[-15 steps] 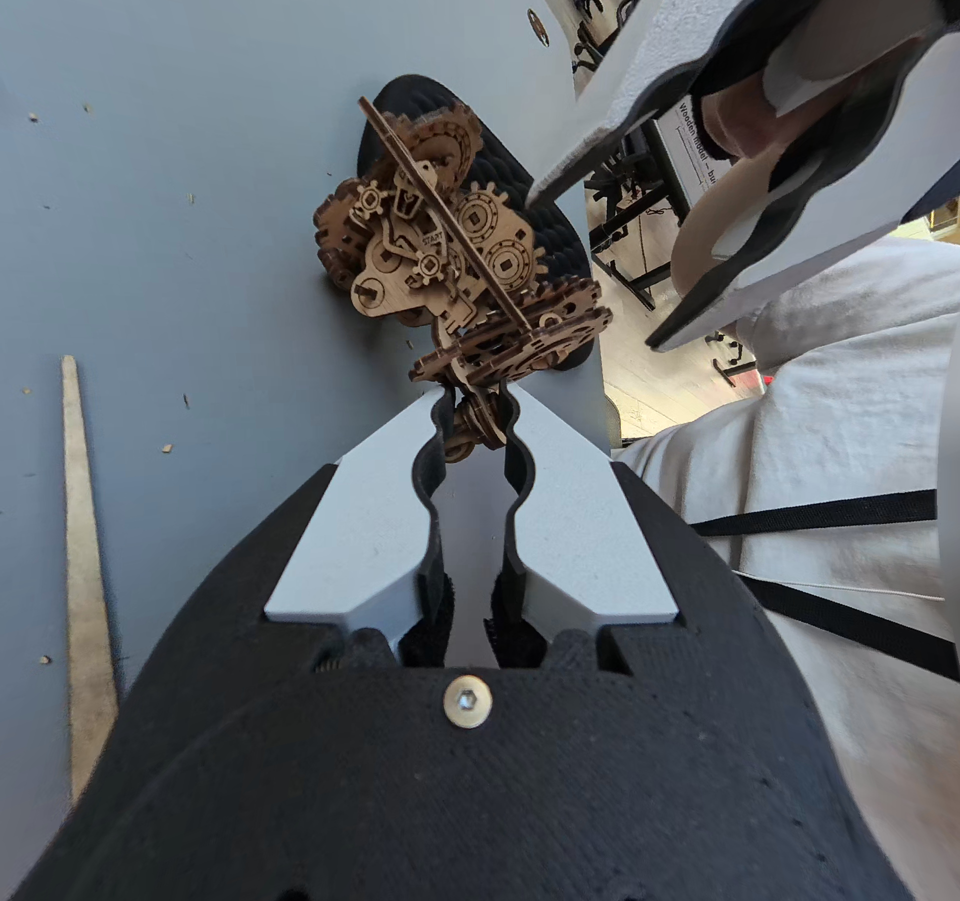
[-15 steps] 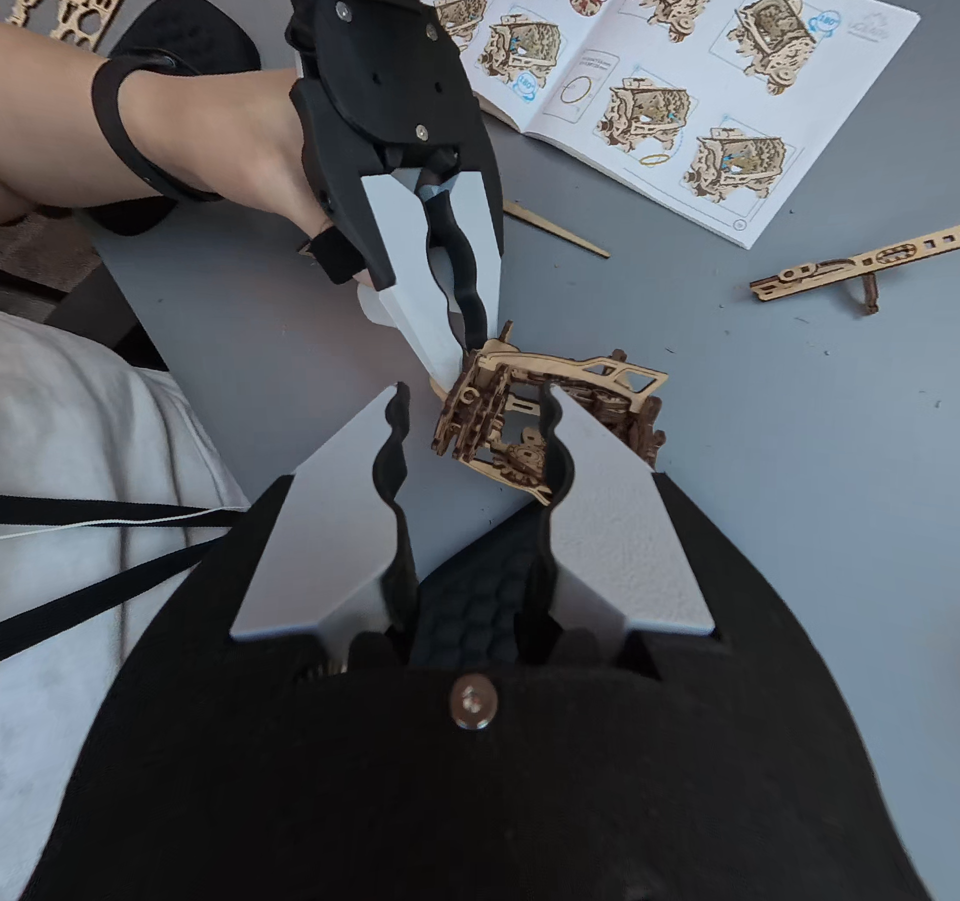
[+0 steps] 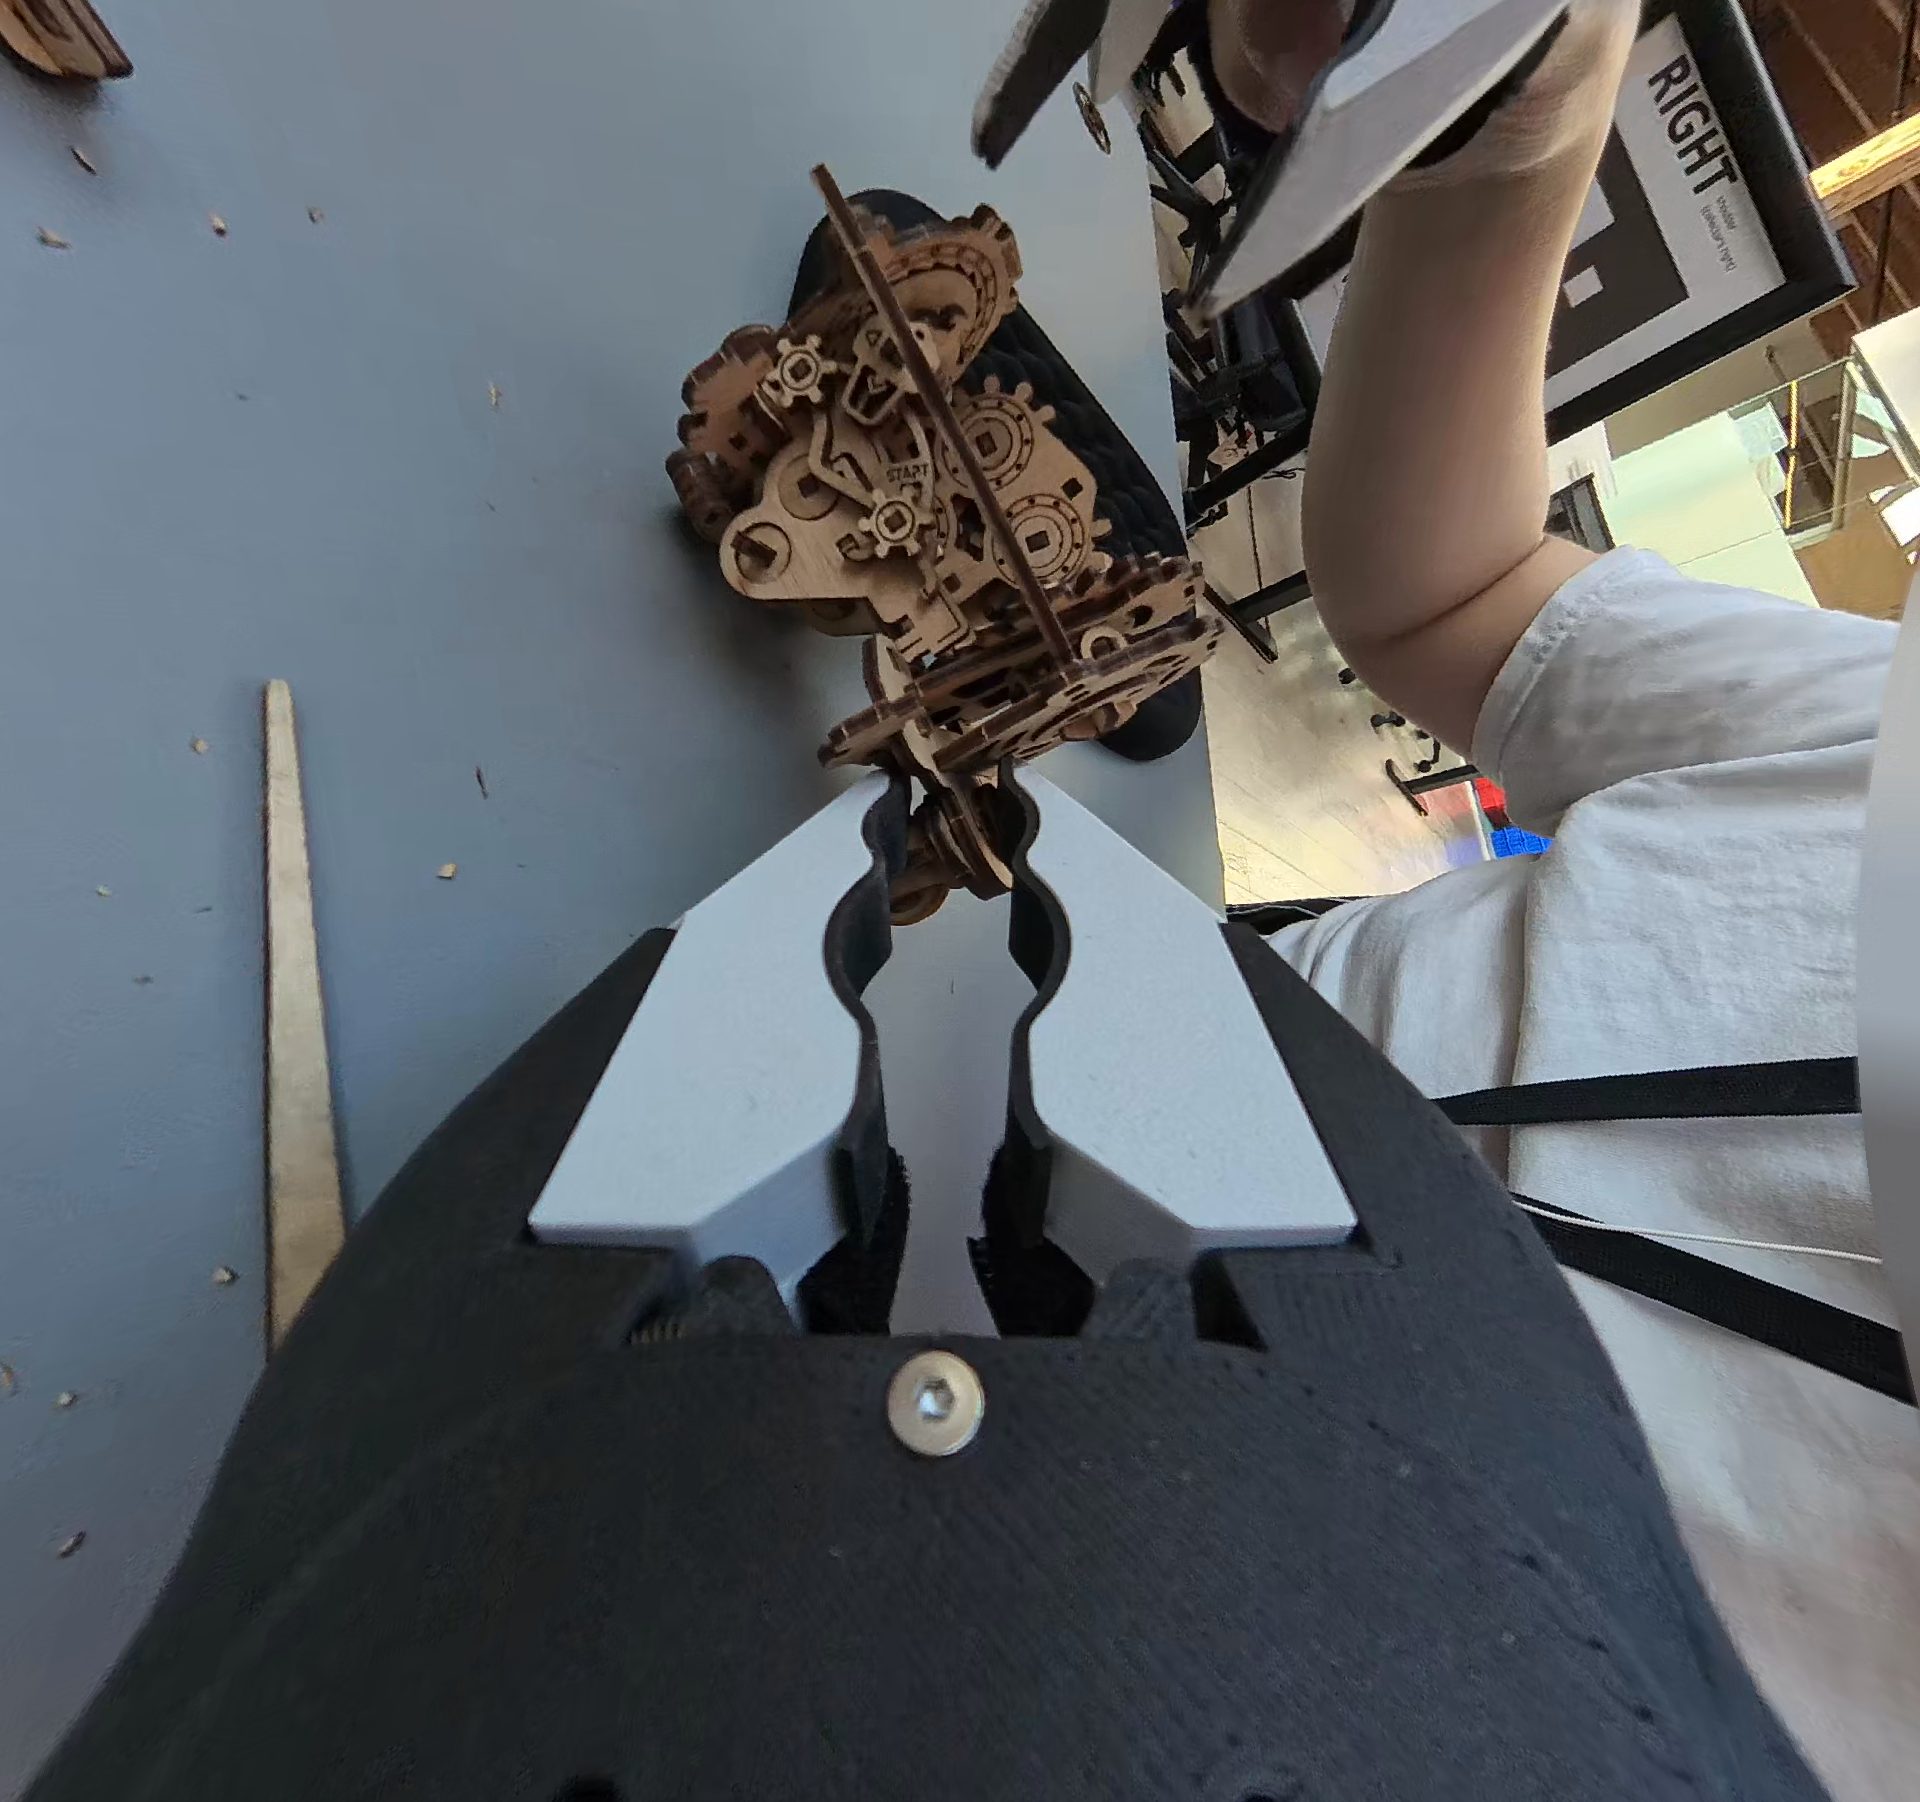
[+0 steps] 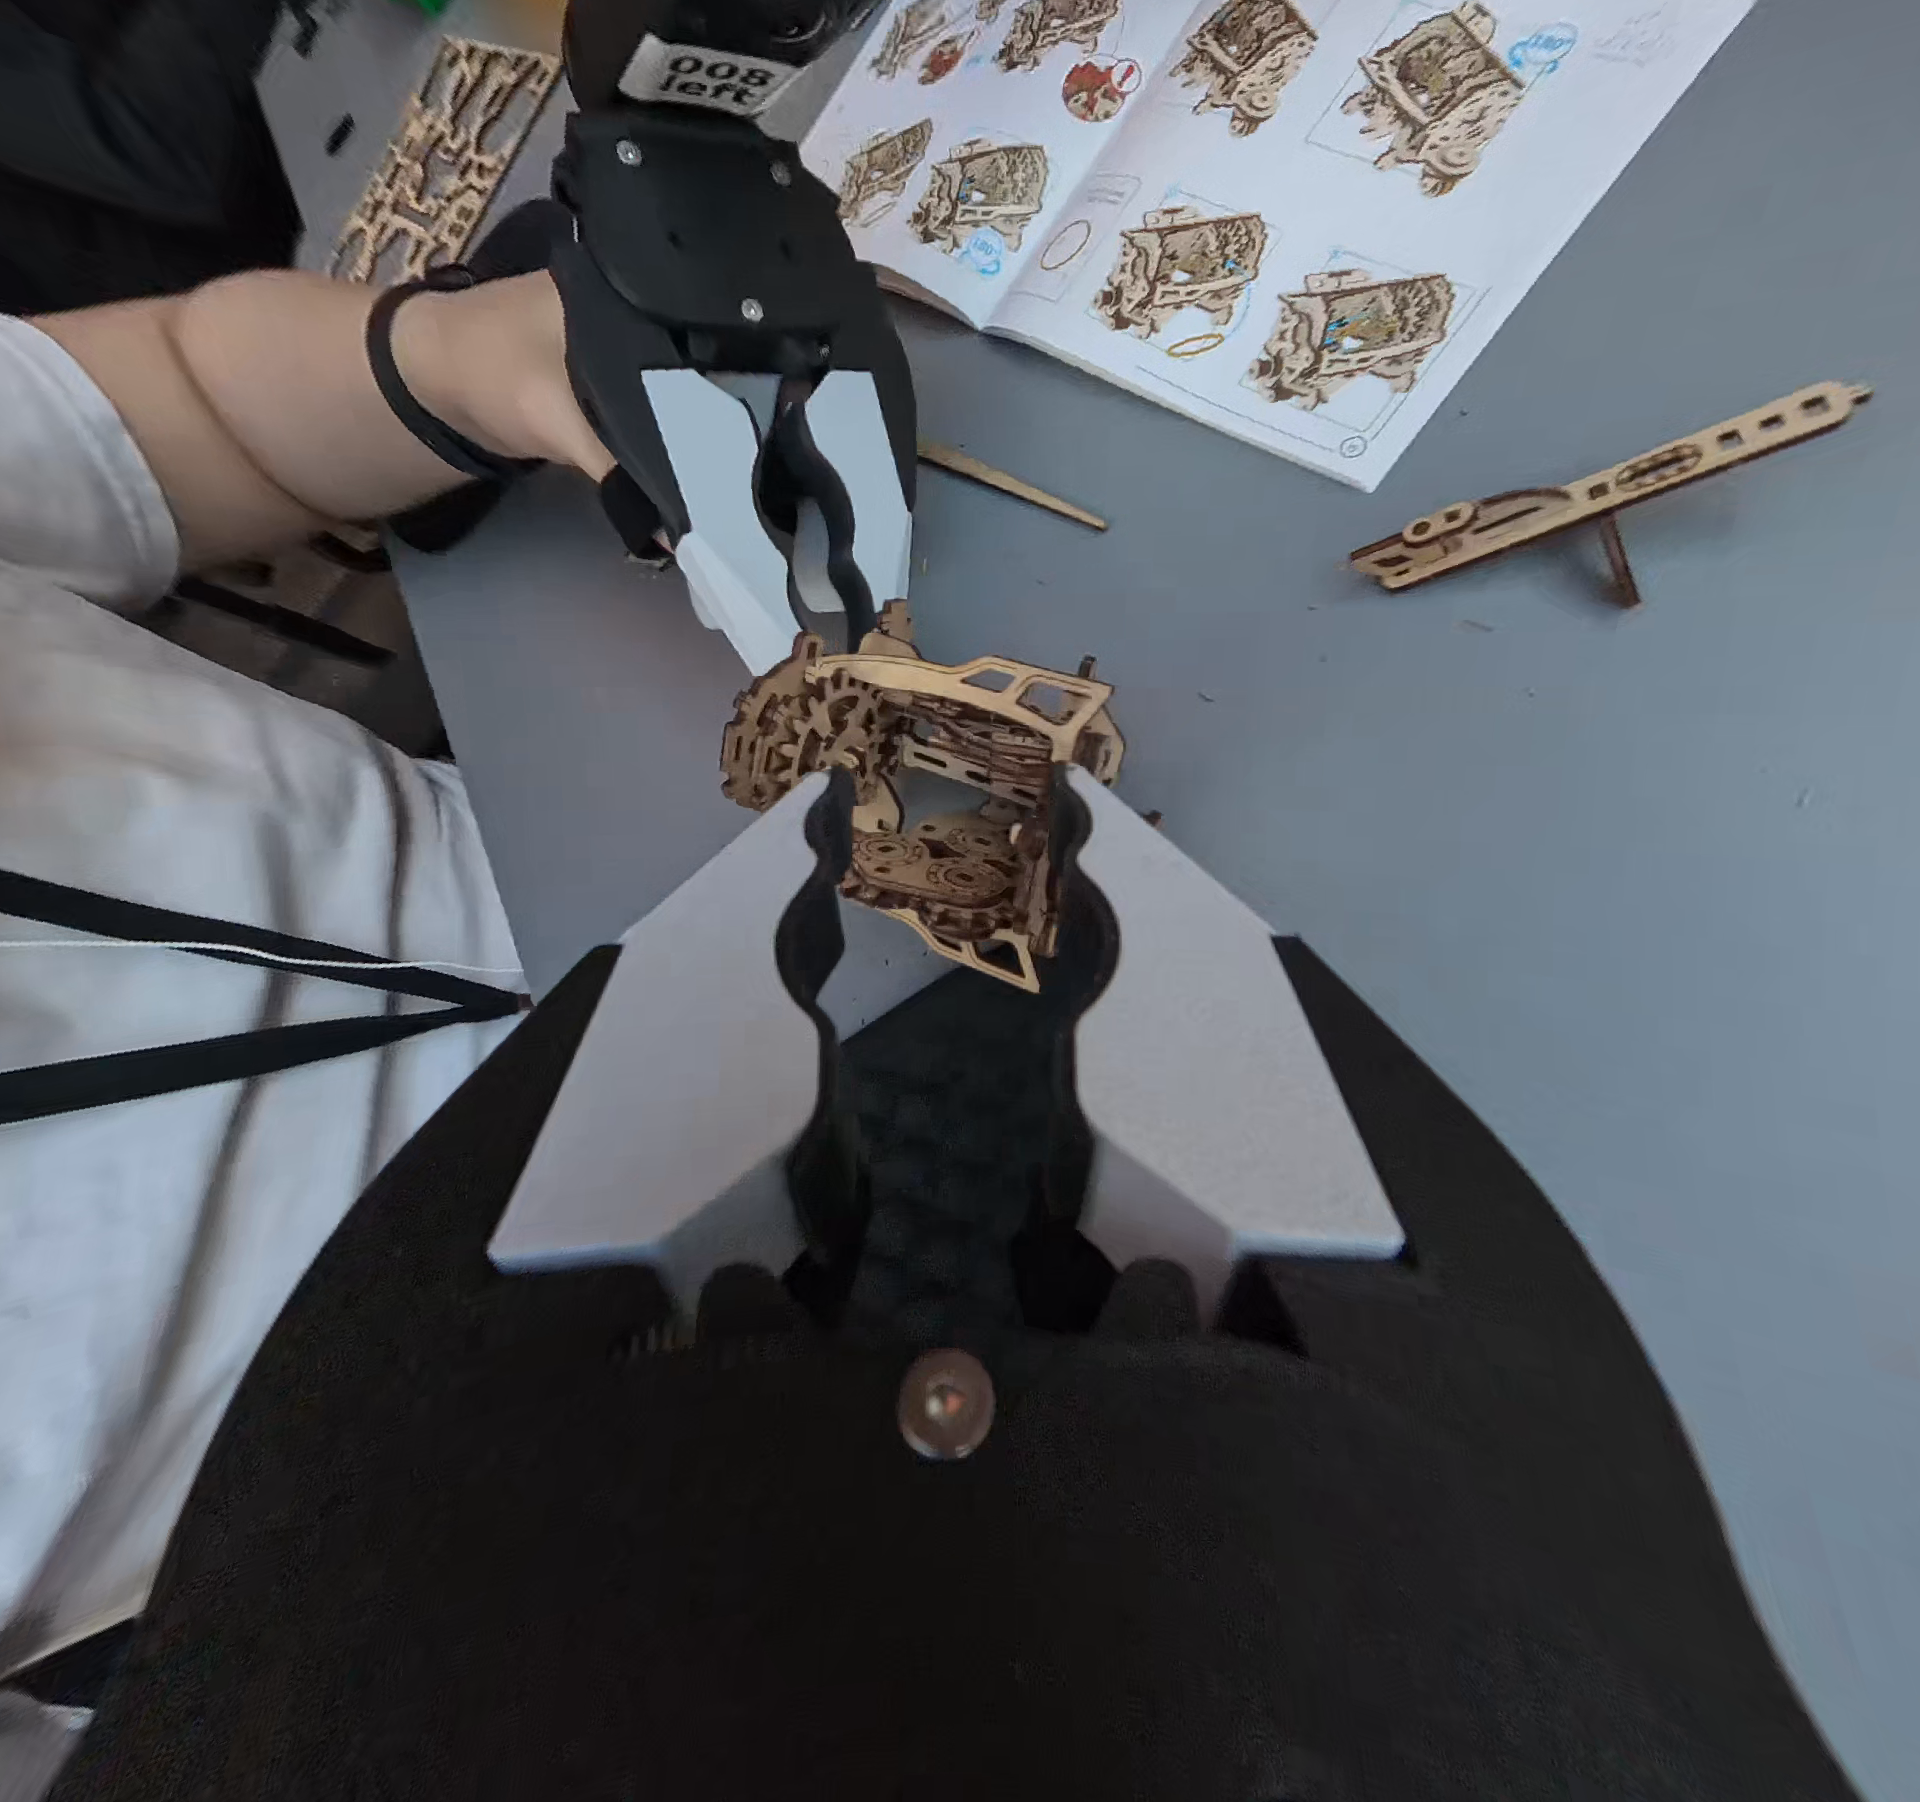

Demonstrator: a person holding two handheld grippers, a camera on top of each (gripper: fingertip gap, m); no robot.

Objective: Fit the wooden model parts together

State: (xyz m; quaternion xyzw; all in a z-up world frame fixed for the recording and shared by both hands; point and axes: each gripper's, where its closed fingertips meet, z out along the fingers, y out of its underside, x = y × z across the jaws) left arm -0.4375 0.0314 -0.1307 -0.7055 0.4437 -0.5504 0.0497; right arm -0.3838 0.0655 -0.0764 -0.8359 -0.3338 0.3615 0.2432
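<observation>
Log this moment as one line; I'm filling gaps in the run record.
left gripper: shut on wooden model | right gripper: open, near model | loose strip: on table

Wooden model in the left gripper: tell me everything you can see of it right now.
The wooden model is a boxy, light-brown laser-cut plywood assembly: stacked gears, toothed wheels, flat side plates and an open frame with cut-outs on one side. A thin dark rod crosses its gear face diagonally. It is held off the grey table, tilted. The left gripper pinches a small wheel cluster at one end. The right gripper is open, its fingers flanking the model; contact is unclear.
</observation>
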